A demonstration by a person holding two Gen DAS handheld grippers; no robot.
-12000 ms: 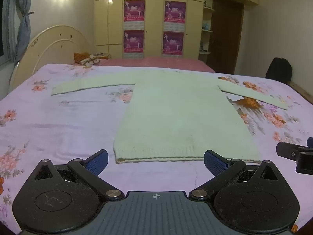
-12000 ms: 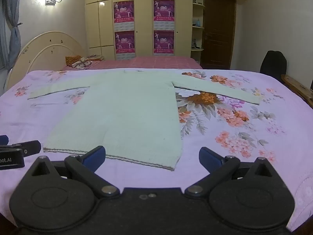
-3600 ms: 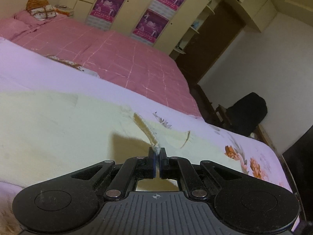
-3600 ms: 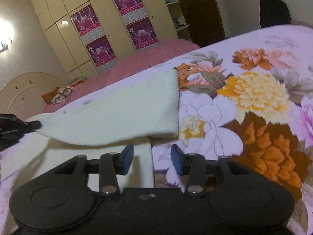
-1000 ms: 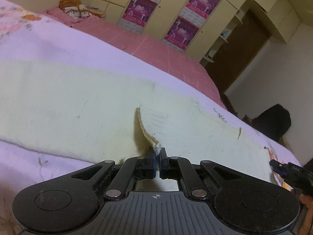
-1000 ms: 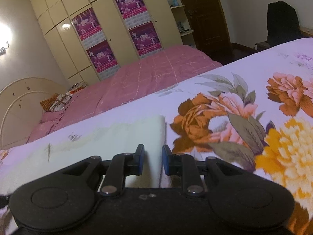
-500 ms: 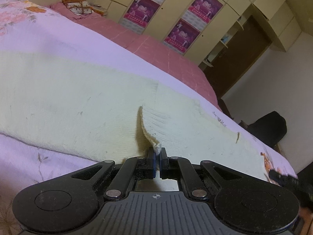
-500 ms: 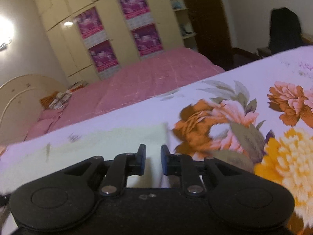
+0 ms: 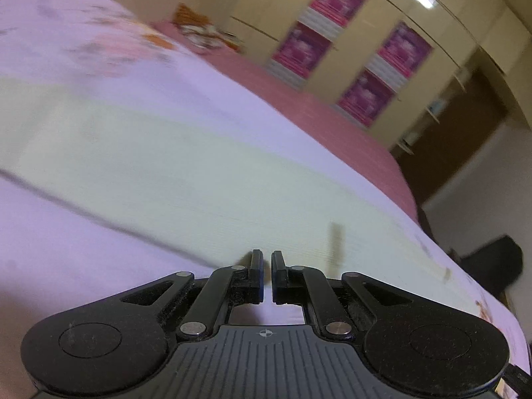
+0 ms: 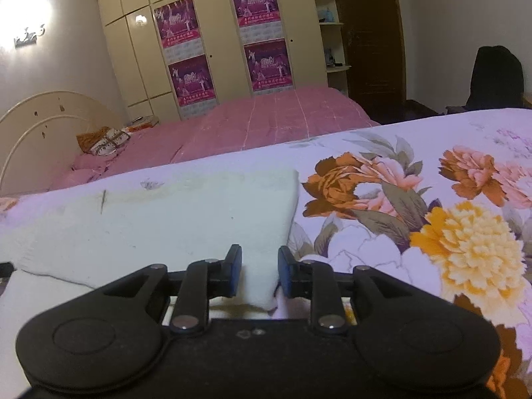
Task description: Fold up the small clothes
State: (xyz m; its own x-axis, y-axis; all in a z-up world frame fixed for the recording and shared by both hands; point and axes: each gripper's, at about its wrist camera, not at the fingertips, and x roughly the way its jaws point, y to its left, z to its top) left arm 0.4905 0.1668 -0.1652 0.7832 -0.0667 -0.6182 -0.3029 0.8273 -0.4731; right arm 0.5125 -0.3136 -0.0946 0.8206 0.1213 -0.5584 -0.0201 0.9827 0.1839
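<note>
my left claw (image 9: 267, 274) is pinched nearly shut w/ nothing in it; a sec ago it still held a tuft of the pale green sweater (image 9: 199, 179), now that's dropped and the view's blurry from the swing. sweater lies flat on the floral bed sheet (image 9: 66, 252), just ahead of the tips. my right claw (image 10: 256, 271) sits narrow but not closed, jaws have just been opening a bit, and the folded sleeve edge (image 10: 256, 279) sits between the pads, which i don't think are pressing it. so i reckon the right sleeve is folded in over the body (image 10: 149, 219) and i'm letting go. next up, imo: pull both claws clear w/o dragging the knit, then go for the other sleeve, pinch near its cuff and lay it across the same way.
</note>
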